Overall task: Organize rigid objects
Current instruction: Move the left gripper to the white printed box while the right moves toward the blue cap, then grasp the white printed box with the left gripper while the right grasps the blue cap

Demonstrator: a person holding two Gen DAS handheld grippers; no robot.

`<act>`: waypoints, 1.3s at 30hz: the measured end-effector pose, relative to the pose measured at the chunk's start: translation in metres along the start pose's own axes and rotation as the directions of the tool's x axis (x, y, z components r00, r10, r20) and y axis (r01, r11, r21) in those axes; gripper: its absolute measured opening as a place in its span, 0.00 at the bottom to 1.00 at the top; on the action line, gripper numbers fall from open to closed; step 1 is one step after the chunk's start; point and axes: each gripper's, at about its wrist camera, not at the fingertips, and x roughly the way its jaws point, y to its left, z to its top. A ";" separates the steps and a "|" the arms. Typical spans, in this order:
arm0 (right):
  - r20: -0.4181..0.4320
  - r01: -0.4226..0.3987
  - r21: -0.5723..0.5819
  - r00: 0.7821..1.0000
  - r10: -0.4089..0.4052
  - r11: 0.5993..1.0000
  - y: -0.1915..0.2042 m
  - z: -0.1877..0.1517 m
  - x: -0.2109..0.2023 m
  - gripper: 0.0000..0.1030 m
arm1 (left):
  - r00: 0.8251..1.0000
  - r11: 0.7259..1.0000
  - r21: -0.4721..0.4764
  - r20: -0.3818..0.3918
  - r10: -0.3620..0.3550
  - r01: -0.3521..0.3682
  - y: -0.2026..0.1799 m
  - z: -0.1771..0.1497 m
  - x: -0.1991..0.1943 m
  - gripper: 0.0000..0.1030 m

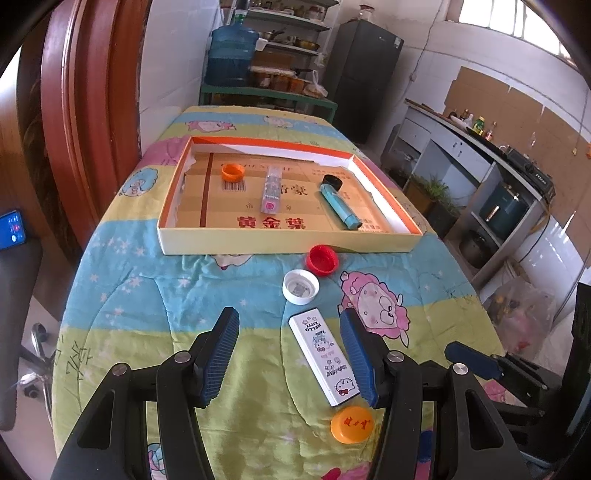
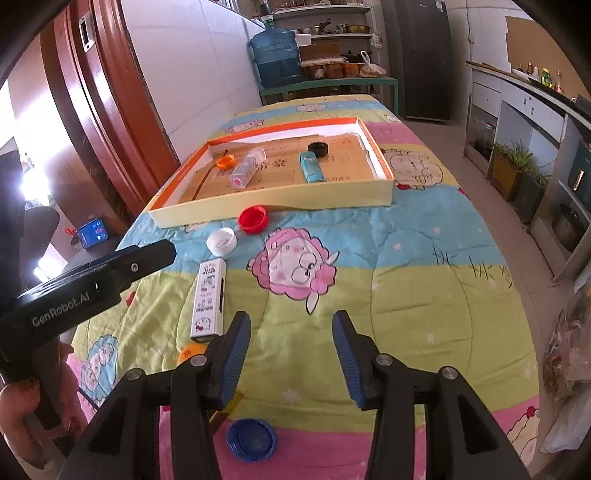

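Bright daylight from high windows [image 1: 506,18], glare at left, fisheye-bent, dark-vignetted edges

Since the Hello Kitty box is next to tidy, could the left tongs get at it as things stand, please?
Probably yes. The left tongs are open, and the white Hello Kitty box lies flat on the blanket just inside their right finger, nothing over it. A small shift right should centre it.

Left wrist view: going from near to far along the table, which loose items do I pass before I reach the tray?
Orange cap → white Hello Kitty case, lying between the open left claw's fingers → white cap → red cap, right in front of the tray's near wall.
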 end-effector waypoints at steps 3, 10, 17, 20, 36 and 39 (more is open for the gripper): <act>0.001 0.003 0.007 1.000 -0.003 1.000 -0.002 -0.004 0.000 0.45 | 1.000 1.000 0.000 0.000 0.000 0.000 -0.001 -0.003 0.001 0.57; 0.013 0.020 0.017 1.000 -0.020 1.000 -0.007 -0.013 -0.004 0.45 | 1.000 1.000 -0.012 0.005 0.003 -0.003 -0.001 -0.009 0.002 0.57; 0.018 0.020 0.026 1.000 -0.020 0.999 -0.012 -0.020 -0.004 0.45 | 1.000 1.000 -0.005 -0.004 0.001 -0.001 -0.008 -0.013 0.009 0.57; 0.019 0.019 0.024 1.000 -0.020 1.000 -0.013 -0.022 -0.003 0.45 | 0.999 1.000 0.003 -0.025 0.024 -0.024 -0.013 -0.012 0.018 0.57; 0.033 0.008 0.035 0.999 -0.009 0.999 -0.026 -0.029 -0.006 0.45 | 0.989 0.991 0.082 -0.088 0.117 -0.109 -0.030 -0.020 0.051 0.57; 0.036 -0.016 0.013 0.999 0.016 1.000 -0.024 -0.032 -0.010 0.45 | 0.991 0.992 0.082 -0.087 0.100 -0.093 -0.025 -0.020 0.049 0.50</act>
